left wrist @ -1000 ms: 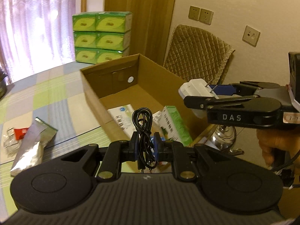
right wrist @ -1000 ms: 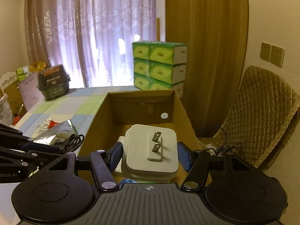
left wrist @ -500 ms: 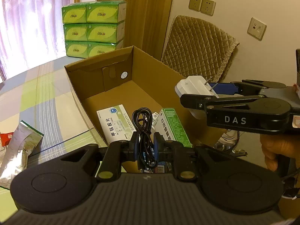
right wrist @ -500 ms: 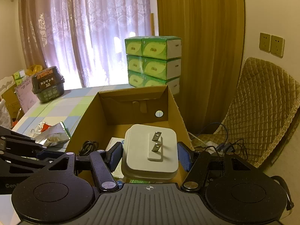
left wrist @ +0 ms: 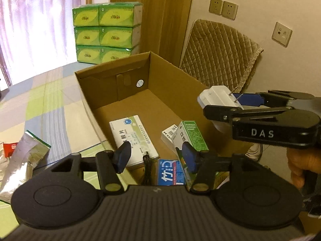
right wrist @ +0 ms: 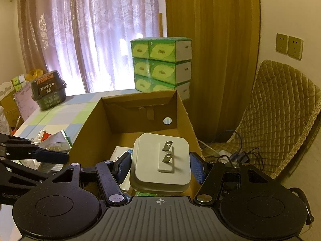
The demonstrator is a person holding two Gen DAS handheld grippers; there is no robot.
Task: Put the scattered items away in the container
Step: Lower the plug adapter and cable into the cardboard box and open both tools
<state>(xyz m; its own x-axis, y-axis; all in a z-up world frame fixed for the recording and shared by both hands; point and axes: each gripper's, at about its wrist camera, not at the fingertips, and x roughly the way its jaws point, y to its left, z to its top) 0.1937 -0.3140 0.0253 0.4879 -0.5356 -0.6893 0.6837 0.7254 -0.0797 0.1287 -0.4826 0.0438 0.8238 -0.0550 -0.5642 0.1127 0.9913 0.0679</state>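
- Left hand-held gripper (left wrist: 155,158): fingers spread apart, nothing between the blue pads; it hovers over the near end of the cardboard box (left wrist: 170,76)
- Black cable (left wrist: 147,164): just below and ahead of the left hand-held gripper, inside the box's near end, mostly hidden by the gripper body
- Inside the box, ahead of the left hand-held gripper: white medicine box (left wrist: 133,138) lying flat, green-and-white carton (left wrist: 190,134) to its right, small white carton (left wrist: 169,135) between them, blue packet (left wrist: 169,173) nearest the gripper
- Right hand-held gripper (right wrist: 160,165): clamped on the white plug adapter (right wrist: 160,160), prongs facing the camera; held above the box's right side, box interior directly ahead
- From the left wrist view the adapter sits over the box's right wall, a hand (left wrist: 301,164) gripping the handle behind it
- Left of the left hand-held gripper, on the worktop (left wrist: 50,100): silver foil pouch (left wrist: 22,160) and a red wrapper (left wrist: 9,148), both outside the box
- Beyond the box: stacked green tissue packs (left wrist: 106,32); quilted chair (left wrist: 218,54) to the right
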